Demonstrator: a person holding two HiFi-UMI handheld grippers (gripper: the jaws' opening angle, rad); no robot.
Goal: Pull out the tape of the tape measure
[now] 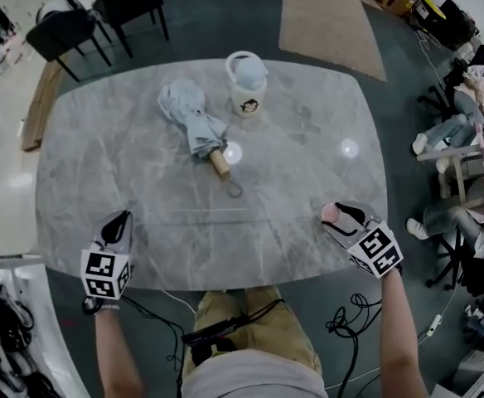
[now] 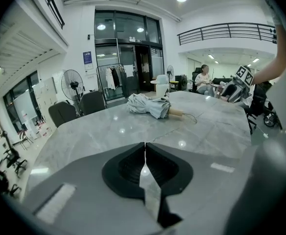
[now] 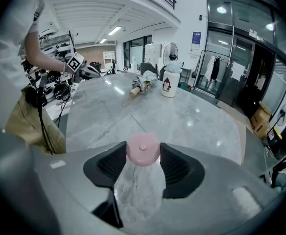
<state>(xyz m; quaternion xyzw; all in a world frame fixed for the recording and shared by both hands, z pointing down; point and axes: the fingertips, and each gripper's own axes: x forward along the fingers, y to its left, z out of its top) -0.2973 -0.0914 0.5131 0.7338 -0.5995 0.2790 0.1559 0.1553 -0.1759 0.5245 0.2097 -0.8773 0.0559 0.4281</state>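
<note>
Tape measure: we saw a small round pink tape measure (image 3: 143, 150), a flat disc with a little raised button at the middle of its face. No drawn-out tape showed in the right gripper view.
Right gripper: the right gripper (image 1: 339, 216) had its jaws wide apart but closed on the disc, with one dark ribbed pad against each side of the case.
Left gripper: the left gripper (image 2: 144, 148) had its jaws together, leaving only a thin slit between the pads. We could make out nothing in that slit.
Where the tape measure was: it sat at the very tips of the right gripper's jaws, face up toward that gripper's camera, over the near right part of the table. It was well apart from the left gripper, which was over the near left edge.
Table: the grey marbled table (image 1: 308, 181) lay under both grippers, with the person's legs at its near edge.
Umbrella: we saw a folded pale grey umbrella (image 1: 194, 118) lying past the middle of the table, its wooden handle pointing toward the near side.
Container: a white container with a cartoon figure (image 1: 246, 85) stood upright just beside the umbrella, at the far side.
</note>
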